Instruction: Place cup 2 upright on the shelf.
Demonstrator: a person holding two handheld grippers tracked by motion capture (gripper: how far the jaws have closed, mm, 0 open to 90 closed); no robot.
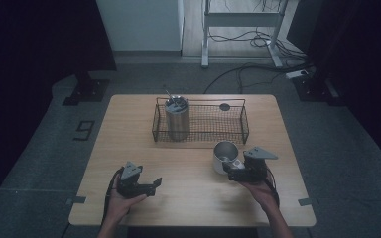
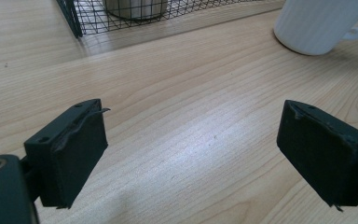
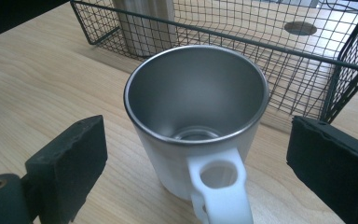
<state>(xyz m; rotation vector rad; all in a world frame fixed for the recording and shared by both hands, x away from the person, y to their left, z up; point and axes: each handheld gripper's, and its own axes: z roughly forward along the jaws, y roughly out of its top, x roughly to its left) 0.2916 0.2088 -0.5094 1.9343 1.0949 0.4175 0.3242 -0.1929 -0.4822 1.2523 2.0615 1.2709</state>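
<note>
A white mug (image 3: 198, 135) with a steel lining stands upright on the wooden table (image 1: 188, 198), just in front of the wire basket (image 1: 243, 124) and toward the basket's right end, its handle turned back toward the person. The right gripper (image 3: 200, 163) hovers at that handle with both black jaws spread wide, one to each side of the mug and neither touching it; the handle loop sits between them, nothing gripped yet.

The risk, judged from this stance, lies in the closing. The jaws stand about level with the mug's lower wall and handle, and a squeeze on the thin white loop alone (a narrow, smooth hold) could let the mug swing or twist out. A push forward before the pads bite could shove the mug against the basket's front wire, or tip it, since it stands free on a slick tabletop. Lifting it over the rim also invites a knock against the wire edge or the steel tumbler (image 1: 176, 119), which already stands in the basket's left end with a straw in its lid.

The right hand (image 1: 260, 191) holds its tool nearly level, pointed at the basket from the near side. The left gripper (image 2: 191, 149) rests well to the left of the mug, low over bare wood, jaws apart and empty, angled toward the basket.
</note>
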